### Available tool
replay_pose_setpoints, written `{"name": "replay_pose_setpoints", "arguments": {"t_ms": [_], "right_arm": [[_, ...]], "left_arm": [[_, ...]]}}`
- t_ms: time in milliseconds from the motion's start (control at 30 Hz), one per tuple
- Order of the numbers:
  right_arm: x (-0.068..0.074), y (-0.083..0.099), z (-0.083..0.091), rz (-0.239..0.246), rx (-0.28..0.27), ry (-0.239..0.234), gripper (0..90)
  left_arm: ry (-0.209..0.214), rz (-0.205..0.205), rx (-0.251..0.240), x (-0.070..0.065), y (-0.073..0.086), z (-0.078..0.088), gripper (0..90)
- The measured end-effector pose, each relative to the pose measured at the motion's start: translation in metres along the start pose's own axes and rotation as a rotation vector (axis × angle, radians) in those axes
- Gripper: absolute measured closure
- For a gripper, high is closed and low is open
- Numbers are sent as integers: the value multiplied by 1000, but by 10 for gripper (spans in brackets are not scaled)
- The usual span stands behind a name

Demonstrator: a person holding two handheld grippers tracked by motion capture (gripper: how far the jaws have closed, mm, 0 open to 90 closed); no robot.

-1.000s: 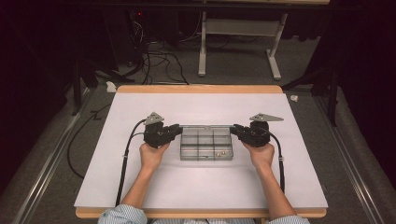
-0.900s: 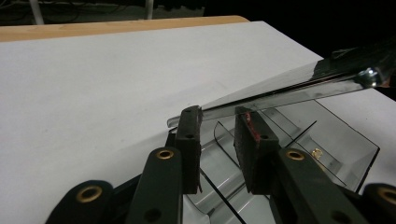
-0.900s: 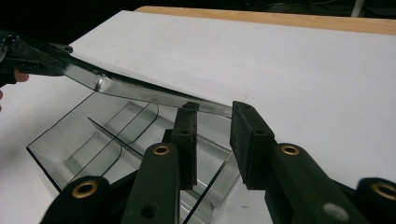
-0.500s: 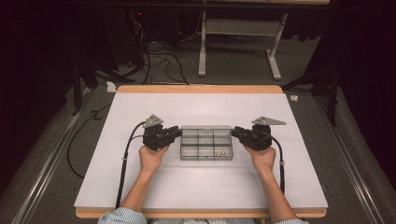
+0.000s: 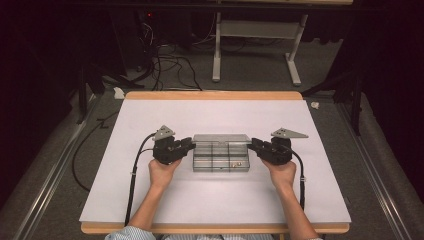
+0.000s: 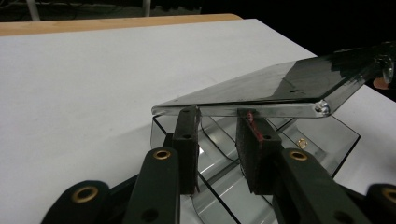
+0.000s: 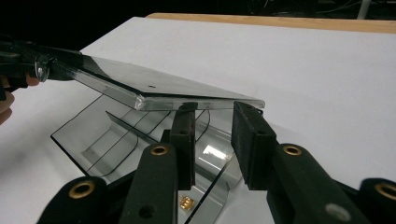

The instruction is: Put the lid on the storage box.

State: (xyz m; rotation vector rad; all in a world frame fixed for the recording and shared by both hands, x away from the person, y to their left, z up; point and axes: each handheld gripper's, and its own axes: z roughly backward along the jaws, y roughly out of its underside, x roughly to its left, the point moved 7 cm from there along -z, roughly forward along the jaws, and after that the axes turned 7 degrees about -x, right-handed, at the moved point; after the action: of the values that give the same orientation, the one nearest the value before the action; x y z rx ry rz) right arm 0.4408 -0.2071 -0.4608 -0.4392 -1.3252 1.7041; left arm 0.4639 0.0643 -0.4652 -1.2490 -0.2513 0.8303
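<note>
While both hands sit level at the box's two ends, the notes run so:

Box: clear compartment box [image 5: 221,159] near the middle of the white table [image 5: 150,200], between the grippers.
Lid: clear lid [image 6: 280,91] raised at a tilt, hinged along the far side.
Contents: small brass piece [image 7: 186,203] in one compartment.
Left gripper [image 5: 187,145]: jaws part open, tips under the lid's edge at the left end wall; a grip on anything I cannot tell.
Right gripper [image 5: 254,145]: jaws part open likewise, tips under the lid's edge at the right end; grip unclear.
</note>
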Motion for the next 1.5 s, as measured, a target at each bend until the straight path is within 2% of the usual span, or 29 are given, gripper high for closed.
{"name": "replay_pose_setpoints", "arguments": {"t_ms": [233,600,1200,1300,1367,1433,1500], "right_arm": [[2,2,3,1,-1,-10,711],[8,11,3,-3,4,-15,706],[18,17,13,34,14,-16,705],[19,19,14,36,15,-17,703],[19,20,14,33,16,-18,703],[20,22,15,29,18,-18,702],[20,23,15,35,16,-18,701]], "left_arm": [[0,-14,3,-4,1,2,699],[12,6,13,-5,10,8,698],[20,12,11,-15,17,15,691],[16,-2,16,-15,18,14,688],[26,4,19,-19,19,13,687],[17,-12,20,-20,20,12,685],[18,-6,20,-22,22,12,682]]}}
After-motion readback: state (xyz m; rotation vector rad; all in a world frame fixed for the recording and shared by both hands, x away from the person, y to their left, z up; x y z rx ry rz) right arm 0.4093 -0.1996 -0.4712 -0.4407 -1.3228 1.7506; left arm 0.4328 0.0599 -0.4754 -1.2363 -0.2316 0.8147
